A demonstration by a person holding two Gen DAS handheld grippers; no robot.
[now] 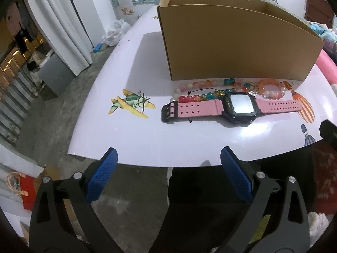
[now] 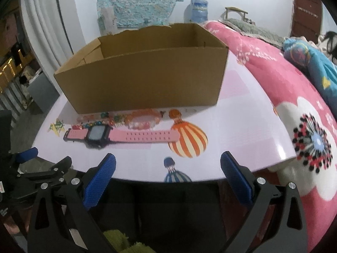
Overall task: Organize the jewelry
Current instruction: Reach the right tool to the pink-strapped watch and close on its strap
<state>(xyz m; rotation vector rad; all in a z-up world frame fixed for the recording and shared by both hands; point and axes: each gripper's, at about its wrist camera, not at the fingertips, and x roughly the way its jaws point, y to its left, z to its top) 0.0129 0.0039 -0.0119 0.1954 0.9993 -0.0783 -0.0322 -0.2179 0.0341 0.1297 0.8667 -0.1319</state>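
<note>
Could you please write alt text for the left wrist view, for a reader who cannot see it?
A pink-strapped watch lies flat on a white table, with beaded bracelets between it and an open cardboard box behind. The open left gripper hovers at the table's near edge, holding nothing. An airplane picture is printed left of the watch.

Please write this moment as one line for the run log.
stage: before first grasp | left gripper: open, empty | right gripper: open, empty | watch, bead bracelets: on table, in front of cardboard box
</note>
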